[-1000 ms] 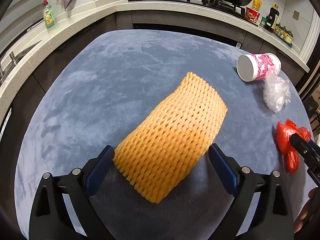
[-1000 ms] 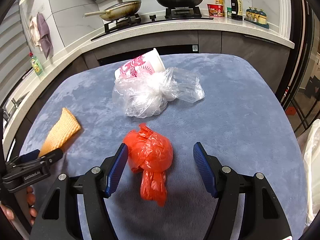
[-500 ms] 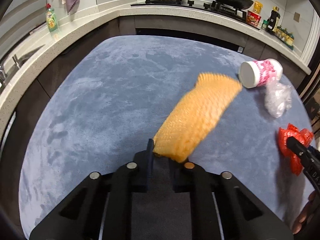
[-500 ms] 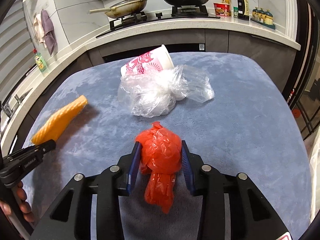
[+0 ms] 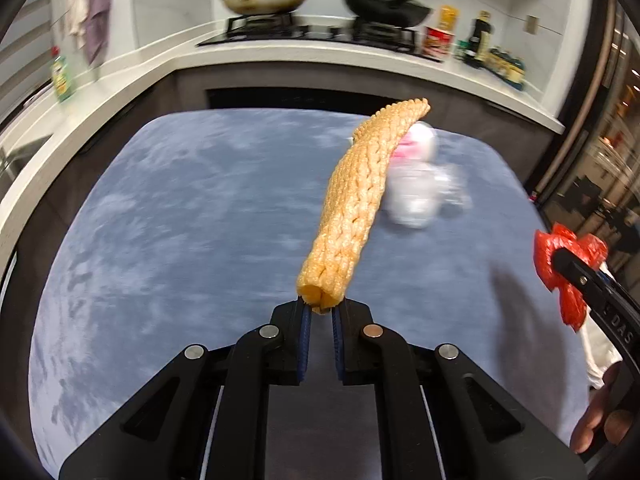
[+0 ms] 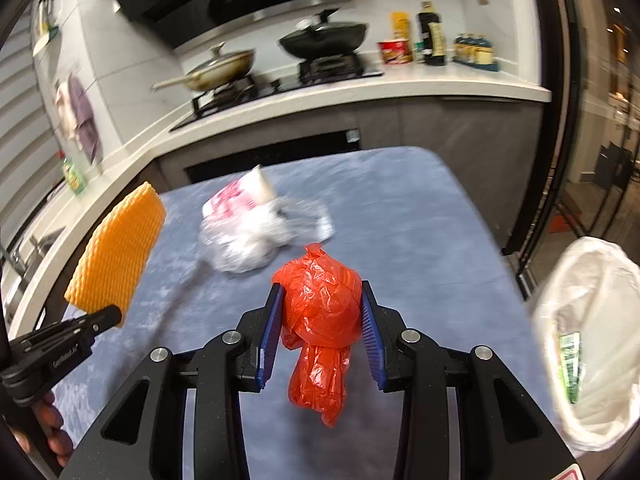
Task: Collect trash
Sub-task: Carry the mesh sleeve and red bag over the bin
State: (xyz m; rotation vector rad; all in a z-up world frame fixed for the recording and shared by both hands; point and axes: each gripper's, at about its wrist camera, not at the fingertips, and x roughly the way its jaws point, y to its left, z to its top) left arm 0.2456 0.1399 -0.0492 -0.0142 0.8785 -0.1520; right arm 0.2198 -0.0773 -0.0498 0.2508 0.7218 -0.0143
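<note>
My left gripper [image 5: 320, 310] is shut on one end of an orange foam net sleeve [image 5: 356, 204] and holds it raised above the blue-grey table; the sleeve also shows in the right wrist view [image 6: 118, 252]. My right gripper [image 6: 320, 300] is shut on a crumpled red plastic bag [image 6: 320, 312], lifted off the table; the bag shows at the right of the left wrist view [image 5: 568, 264]. A pink-printed white paper cup [image 6: 240, 196] lies on its side against a crumpled clear plastic bag [image 6: 256, 240] mid-table.
A bin lined with a white bag [image 6: 592, 336], some trash inside, stands off the table's right edge. The blue-grey table [image 5: 180, 220] sits before a kitchen counter [image 6: 360, 92] with pans and bottles. A dark doorway is at right.
Both grippers have closed on their items and risen: the left lifted the orange sleeve off the table, the right lifted the red bag. The lined bin has come into the right wrist view.
</note>
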